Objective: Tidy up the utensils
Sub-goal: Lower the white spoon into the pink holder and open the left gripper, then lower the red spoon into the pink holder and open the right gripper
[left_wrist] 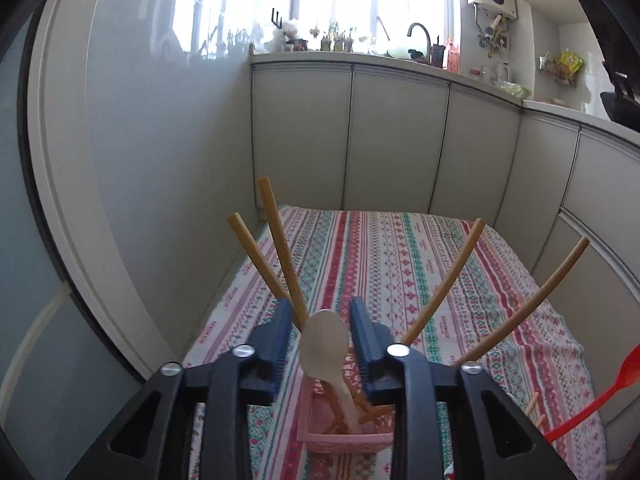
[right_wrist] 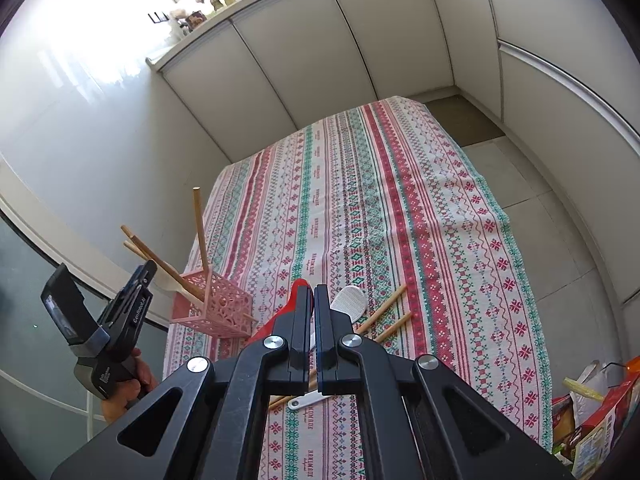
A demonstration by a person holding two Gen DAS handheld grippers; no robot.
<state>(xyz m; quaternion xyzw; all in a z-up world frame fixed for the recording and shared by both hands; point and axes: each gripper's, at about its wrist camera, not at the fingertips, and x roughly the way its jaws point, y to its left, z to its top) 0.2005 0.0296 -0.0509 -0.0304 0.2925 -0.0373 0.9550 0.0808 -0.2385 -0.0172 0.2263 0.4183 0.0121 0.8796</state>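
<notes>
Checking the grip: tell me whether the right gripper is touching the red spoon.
Touching. In the right wrist view the right gripper is pinched shut on the red spoon, whose bowl sticks out just beyond it.

A pink lattice basket (right_wrist: 216, 304) stands on the near left of the striped tablecloth, holding wooden chopsticks (left_wrist: 280, 240) that fan outward and a pale spoon (left_wrist: 326, 344) standing bowl-up. A red plastic spoon (right_wrist: 298, 296) is raised just right of the basket. Farther right, a white rice paddle (right_wrist: 349, 300) lies flat beside loose wooden chopsticks (right_wrist: 386, 312) on the cloth.
</notes>
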